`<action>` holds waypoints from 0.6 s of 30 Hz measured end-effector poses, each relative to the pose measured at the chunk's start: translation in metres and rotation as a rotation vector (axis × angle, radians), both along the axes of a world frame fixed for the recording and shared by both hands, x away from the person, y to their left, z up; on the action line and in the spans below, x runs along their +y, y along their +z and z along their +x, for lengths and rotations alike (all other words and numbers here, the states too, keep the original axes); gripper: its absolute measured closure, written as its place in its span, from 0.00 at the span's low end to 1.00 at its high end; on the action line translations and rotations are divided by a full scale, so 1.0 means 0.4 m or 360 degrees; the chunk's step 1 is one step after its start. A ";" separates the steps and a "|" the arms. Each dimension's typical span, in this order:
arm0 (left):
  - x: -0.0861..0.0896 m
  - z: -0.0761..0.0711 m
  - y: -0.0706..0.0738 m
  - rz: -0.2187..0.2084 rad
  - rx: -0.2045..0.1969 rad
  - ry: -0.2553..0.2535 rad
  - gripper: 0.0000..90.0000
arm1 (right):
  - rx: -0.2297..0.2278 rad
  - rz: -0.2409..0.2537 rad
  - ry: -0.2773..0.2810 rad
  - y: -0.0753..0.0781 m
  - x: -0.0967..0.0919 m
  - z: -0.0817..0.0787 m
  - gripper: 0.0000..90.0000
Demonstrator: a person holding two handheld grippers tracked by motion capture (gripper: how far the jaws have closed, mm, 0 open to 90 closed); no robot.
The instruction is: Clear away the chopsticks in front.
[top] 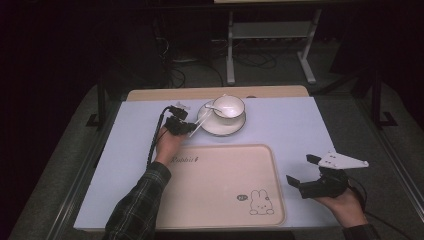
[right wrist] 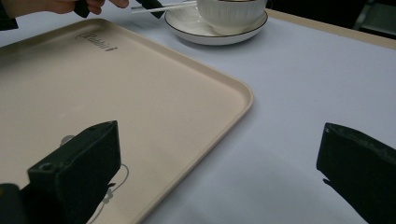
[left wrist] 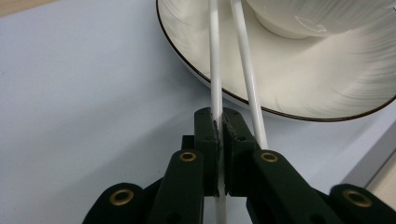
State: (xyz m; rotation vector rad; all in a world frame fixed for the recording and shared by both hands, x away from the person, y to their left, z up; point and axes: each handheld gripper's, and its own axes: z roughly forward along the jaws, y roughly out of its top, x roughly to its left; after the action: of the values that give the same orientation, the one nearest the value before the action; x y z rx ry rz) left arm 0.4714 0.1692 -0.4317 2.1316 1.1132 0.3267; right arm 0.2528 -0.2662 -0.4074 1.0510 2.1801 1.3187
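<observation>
Reading "Rabbit" on tray (top: 220,185); left gripper (left wrist: 219,128) clamped on chopstick (left wrist: 215,70); right gripper (top: 305,170) apart.

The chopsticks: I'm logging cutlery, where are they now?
In the high view the chopsticks lean on the plate's left rim, one clamped in the left gripper.

A desk (top: 300,125) covered in a pale blue-grey sheet carries a beige tray (top: 220,185) printed with a rabbit figure at its near right corner, lying close to the near edge. Beyond the tray, a white plate (top: 221,129) with a dark rim sits on the sheet. A strip of bare wood shows along the desk's far edge.
</observation>
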 end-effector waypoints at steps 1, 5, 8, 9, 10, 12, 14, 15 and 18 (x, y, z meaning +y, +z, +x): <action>0.000 -0.001 0.001 -0.0003 -0.0004 0.0005 0.95 | 0.0000 0.0001 -0.0001 0.000 0.000 0.000 0.00; 0.006 -0.006 0.016 0.0000 -0.0018 0.0025 0.96 | 0.0001 0.0002 -0.0005 0.001 -0.002 -0.001 0.00; 0.020 -0.011 0.029 -0.0021 -0.0014 0.0036 0.96 | -0.0003 0.0006 -0.0006 0.001 -0.004 -0.001 0.00; 0.024 -0.014 0.033 -0.0030 -0.0013 0.0035 0.96 | -0.0002 0.0005 -0.0006 0.000 -0.003 -0.001 0.00; 0.028 -0.017 0.037 -0.0032 -0.0016 0.0033 0.96 | -0.0002 0.0005 -0.0006 0.001 -0.003 -0.001 0.00; 0.040 -0.026 0.046 -0.0034 -0.0017 0.0032 0.96 | -0.0003 0.0005 -0.0008 0.001 -0.003 -0.001 0.00; 0.051 -0.034 0.052 -0.0024 -0.0022 0.0031 0.96 | -0.0002 0.0005 -0.0008 0.001 -0.002 0.000 0.00; 0.059 -0.039 0.055 -0.0021 -0.0021 0.0038 0.96 | -0.0002 0.0005 -0.0008 0.001 -0.002 0.000 0.00; 0.085 -0.057 0.061 -0.0031 -0.0026 0.0058 0.96 | -0.0004 0.0001 -0.0006 0.001 0.000 -0.001 0.00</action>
State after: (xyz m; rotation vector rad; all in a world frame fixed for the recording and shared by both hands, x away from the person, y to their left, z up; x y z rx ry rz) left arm 0.4485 0.2034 -0.4072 2.0900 1.1425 0.3484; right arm 0.2525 -0.2663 -0.4071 1.0527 2.1754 1.3182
